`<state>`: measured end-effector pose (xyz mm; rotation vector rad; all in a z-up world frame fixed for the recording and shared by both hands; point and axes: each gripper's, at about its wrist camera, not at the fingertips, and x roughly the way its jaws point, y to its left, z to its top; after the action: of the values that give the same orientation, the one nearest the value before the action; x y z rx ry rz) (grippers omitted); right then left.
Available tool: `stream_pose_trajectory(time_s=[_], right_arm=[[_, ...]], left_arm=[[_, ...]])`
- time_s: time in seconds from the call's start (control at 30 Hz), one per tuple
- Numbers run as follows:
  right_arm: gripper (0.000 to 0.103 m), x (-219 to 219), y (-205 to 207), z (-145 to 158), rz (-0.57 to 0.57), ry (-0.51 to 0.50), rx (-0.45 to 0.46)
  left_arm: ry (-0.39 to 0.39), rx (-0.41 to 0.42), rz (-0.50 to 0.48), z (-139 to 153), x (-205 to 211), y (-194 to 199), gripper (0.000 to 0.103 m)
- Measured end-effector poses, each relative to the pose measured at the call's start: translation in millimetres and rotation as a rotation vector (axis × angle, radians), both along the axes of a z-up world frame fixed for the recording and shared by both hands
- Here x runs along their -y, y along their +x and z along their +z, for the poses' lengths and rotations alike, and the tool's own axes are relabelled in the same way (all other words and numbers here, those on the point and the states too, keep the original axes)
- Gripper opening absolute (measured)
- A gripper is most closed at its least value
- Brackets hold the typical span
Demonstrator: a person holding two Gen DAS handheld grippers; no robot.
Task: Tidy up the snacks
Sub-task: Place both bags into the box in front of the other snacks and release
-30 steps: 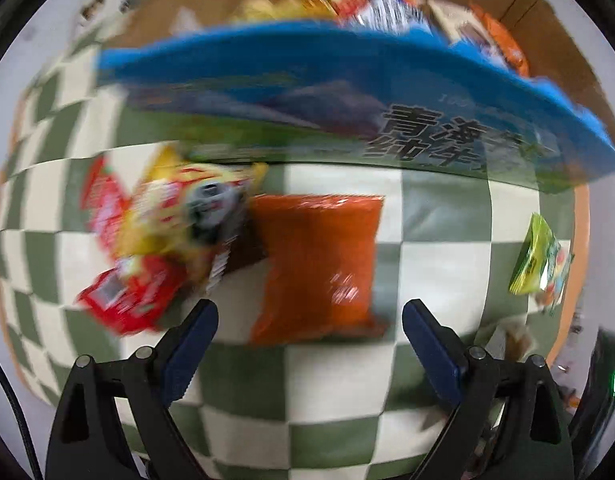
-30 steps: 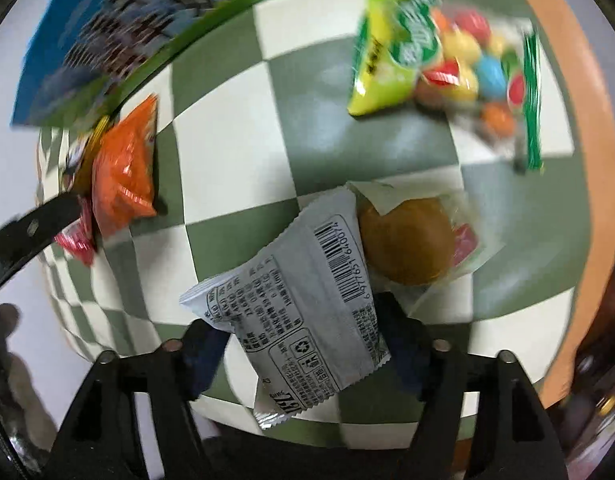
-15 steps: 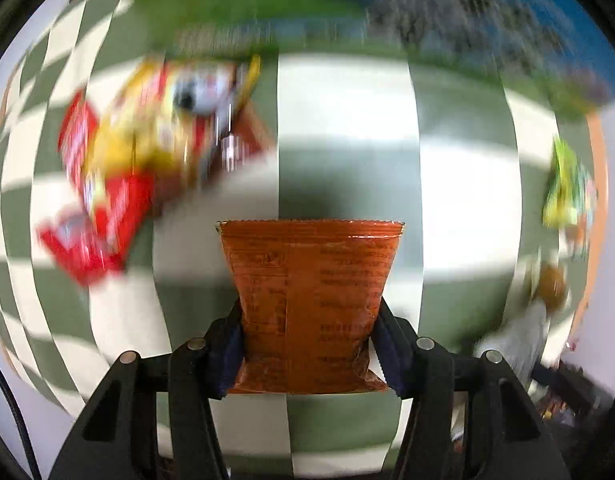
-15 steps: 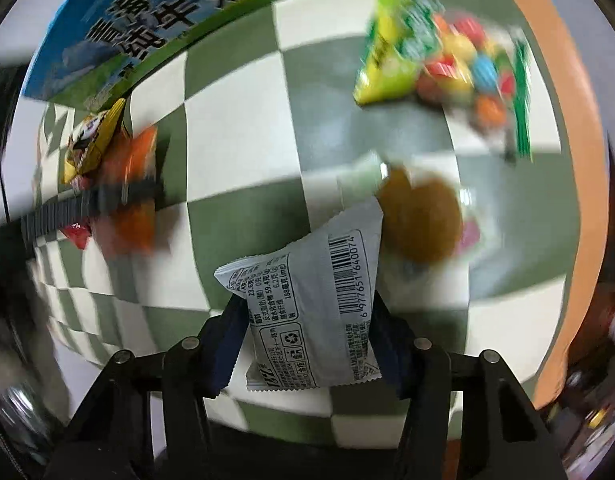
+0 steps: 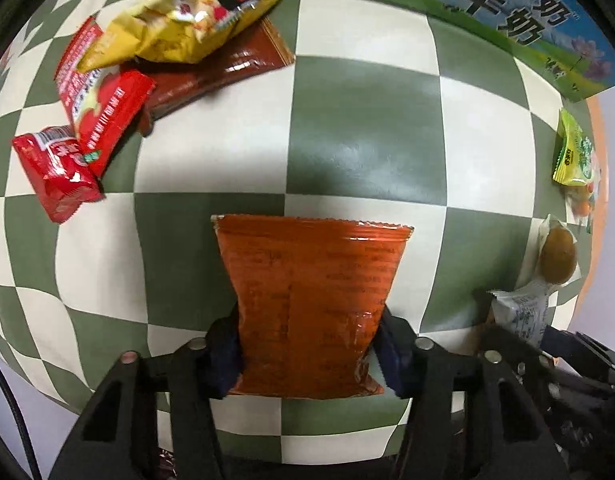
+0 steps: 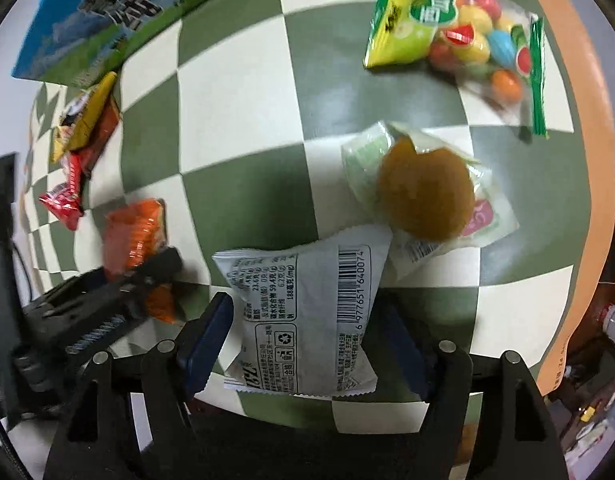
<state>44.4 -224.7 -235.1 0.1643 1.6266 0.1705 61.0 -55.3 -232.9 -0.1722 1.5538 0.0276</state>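
The left hand-held gripper (image 5: pixel 309 354) has its blue pads pressed into the lower sides of an orange snack packet (image 5: pixel 311 304), which pinches in at the waist between them; the jaws are closing further on it. The packet's sealed top edge sticks out ahead of the fingers, over the checked table (image 5: pixel 367 132).

The right hand-held gripper (image 6: pixel 303 344) straddles a grey-white packet (image 6: pixel 303 316) with a barcode. Its right pad lies against the packet's edge and its left pad is at or just off the other edge; the grip looks narrow but I cannot tell how firm it is.

Just ahead of the right hand-held gripper and slightly to its right, touching the grey-white packet's top corner, lies a clear-wrapped round brown cake (image 6: pixel 425 192). Farther ahead lies a green-topped bag of coloured candies (image 6: pixel 459 36), near the table's orange rim.

Ahead and to the left of the left hand-held gripper, well apart from it, sits a loose heap: a yellow bag (image 5: pixel 175 28) on a brown packet (image 5: pixel 223 72), with two red packets (image 5: pixel 99 112) beside them. A blue and green carton (image 5: pixel 467 12) runs along the far side of both views.

As I judge it, the sorting is at an early stage: two packets are in hand, nothing visible here looks grouped or stowed, and the heap, the cake and the candies remain to be dealt with.
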Motion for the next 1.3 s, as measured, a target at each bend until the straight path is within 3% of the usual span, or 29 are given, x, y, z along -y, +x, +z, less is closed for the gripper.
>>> stream_pose_trajectory(time_s=[0.1,0.23,0.43,0.57,0.63,0.73,0.87,1.07,1.3], right_arm=[[0.05,5,-2,4,0.004,-0.008,0.023],[0.049,9,-2,23,0.009,0.023,0.056],[0.049,30,13,105,0.003,0.154,0.159],[0.049,22,45,175,0.01,0.219,0.281],[0.049,15,67,200,0.009,0.242,0.329],[0.049,5,104,227,0.024,0.22,0.408],[0.049,-18,155,228,0.053,0.176,0.428],[0.049,-43,206,194,0.083,0.127,0.368],[0.049,-63,235,144,0.118,0.084,0.301]], left_arm=[[0.0,0.013,0.009,12,-6,-3,0.045],[-0.036,0.056,0.013,41,-17,-5,0.045],[-0.167,0.189,0.032,127,-27,13,0.045],[-0.217,0.302,0.038,188,-29,59,0.045],[-0.209,0.343,0.037,204,-37,90,0.045],[-0.197,0.341,0.047,204,-24,148,0.045],[-0.18,0.27,0.061,196,-26,199,0.045],[-0.142,0.131,0.085,150,-32,242,0.045],[-0.138,0.017,0.082,102,-29,256,0.045]])
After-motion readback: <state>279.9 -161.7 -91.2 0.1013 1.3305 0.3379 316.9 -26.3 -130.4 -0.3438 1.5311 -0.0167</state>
